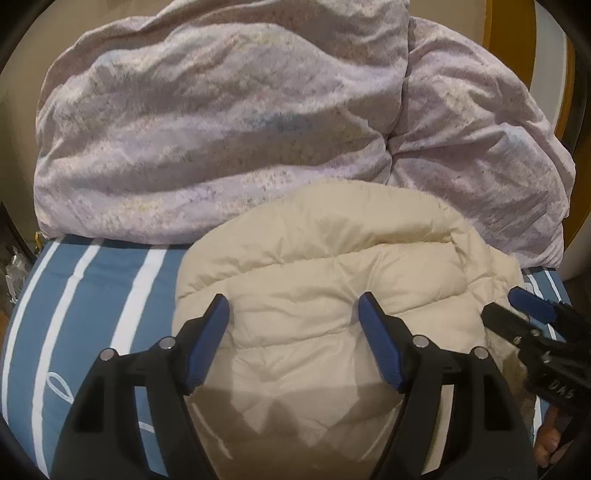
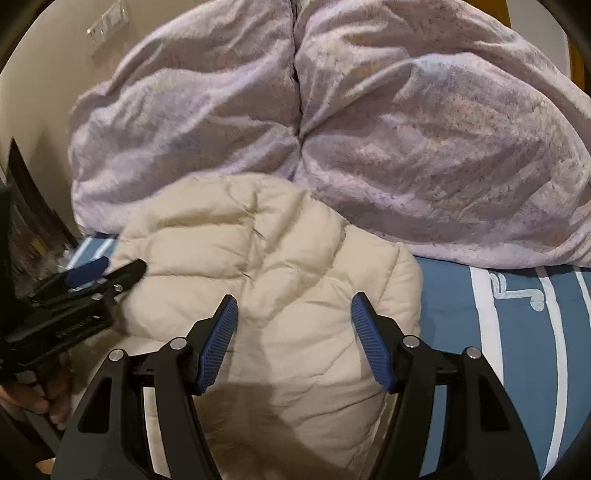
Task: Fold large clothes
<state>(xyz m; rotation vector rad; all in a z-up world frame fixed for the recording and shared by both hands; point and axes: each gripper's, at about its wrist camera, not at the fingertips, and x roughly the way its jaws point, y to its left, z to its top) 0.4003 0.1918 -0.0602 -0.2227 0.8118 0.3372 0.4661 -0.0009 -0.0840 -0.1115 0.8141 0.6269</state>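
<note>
Blue striped bedding (image 1: 88, 295) is covered by a heaped lilac duvet (image 1: 221, 122) and a folded cream puffer jacket (image 1: 314, 266). Above the jacket, the left gripper (image 1: 293, 306) and right gripper (image 2: 293, 306) are held with jaws apart, nothing gripped.

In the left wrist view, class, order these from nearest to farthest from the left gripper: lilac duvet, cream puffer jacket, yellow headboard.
1. Cream puffer jacket, directly beneath the left gripper.
2. Lilac duvet, heaped behind the jacket.
3. Yellow headboard, far top right, behind the duvet.
</note>
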